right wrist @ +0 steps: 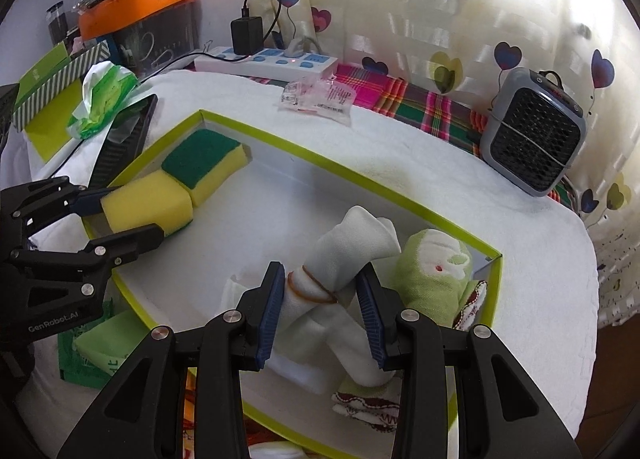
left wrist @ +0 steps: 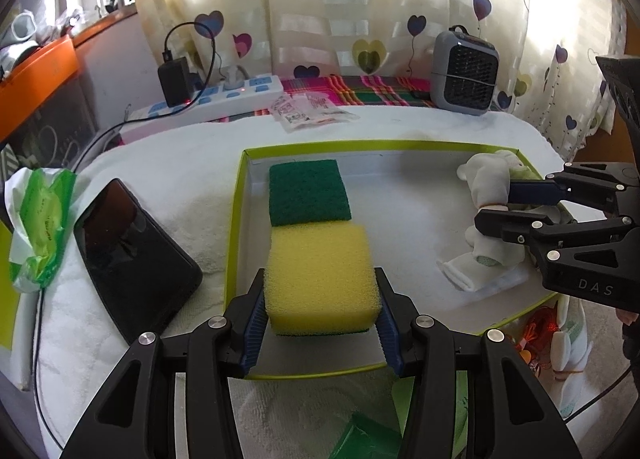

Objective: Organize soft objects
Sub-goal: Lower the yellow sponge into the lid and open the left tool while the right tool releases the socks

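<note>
Your left gripper (left wrist: 320,311) is clamped on the yellow foam sponge (left wrist: 320,279) inside the shallow lime-rimmed box (left wrist: 236,219), touching a green-topped sponge (left wrist: 308,191) behind it. Your right gripper (right wrist: 320,311) grips a rolled white cloth bundle (right wrist: 332,279), a green towel roll (right wrist: 432,279) just beside it. A black phone (left wrist: 132,259) lies left of the box.

Daylight came through the pale heart-print curtain (left wrist: 320,19) behind the table, blowing out patches of the fabric into white glare while the foreground stayed evenly lit with soft shadows. Both fisheye views bent straight lines strongly and darkened to black at the corners. Focus was sharp throughout, without motion blur.
</note>
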A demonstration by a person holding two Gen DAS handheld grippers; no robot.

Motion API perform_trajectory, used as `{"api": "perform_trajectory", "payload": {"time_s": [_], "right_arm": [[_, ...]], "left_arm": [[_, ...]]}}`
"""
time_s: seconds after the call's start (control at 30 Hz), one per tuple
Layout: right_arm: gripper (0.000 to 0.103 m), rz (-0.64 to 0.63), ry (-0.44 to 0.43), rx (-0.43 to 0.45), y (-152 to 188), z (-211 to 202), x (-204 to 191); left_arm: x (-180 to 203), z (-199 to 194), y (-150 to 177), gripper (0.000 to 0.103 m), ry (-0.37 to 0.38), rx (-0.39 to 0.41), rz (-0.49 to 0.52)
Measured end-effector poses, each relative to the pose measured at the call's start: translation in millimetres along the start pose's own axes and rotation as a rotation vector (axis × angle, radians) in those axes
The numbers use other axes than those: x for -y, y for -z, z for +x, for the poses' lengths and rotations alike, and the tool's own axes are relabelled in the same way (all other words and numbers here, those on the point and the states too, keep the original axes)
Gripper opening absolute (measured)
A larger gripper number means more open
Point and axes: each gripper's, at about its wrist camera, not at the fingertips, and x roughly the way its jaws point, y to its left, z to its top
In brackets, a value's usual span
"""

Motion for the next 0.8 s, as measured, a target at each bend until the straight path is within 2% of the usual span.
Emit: {"api": "perform_trajectory", "payload": {"time_s": [0.27,0.63,0.8], "right_arm": [[0.041,-0.017,-0.001,-0.004,-2.7,4.3,0.7],[0.053,0.017,-0.018,0.016,0.1,6.3,5.3],[0.053,0.013,-0.017,0.027,0.4,2.4,4.4]], "left_arm": [[-1.7,2.6,-0.3,0.048,-0.008,-0.004,-0.005],[-3.1,-7.8,-0.8,0.048,0.004,0.023,-0.019],[-0.7,-10.1,-0.1,0.048,0.007,0.021,-0.009]]}}
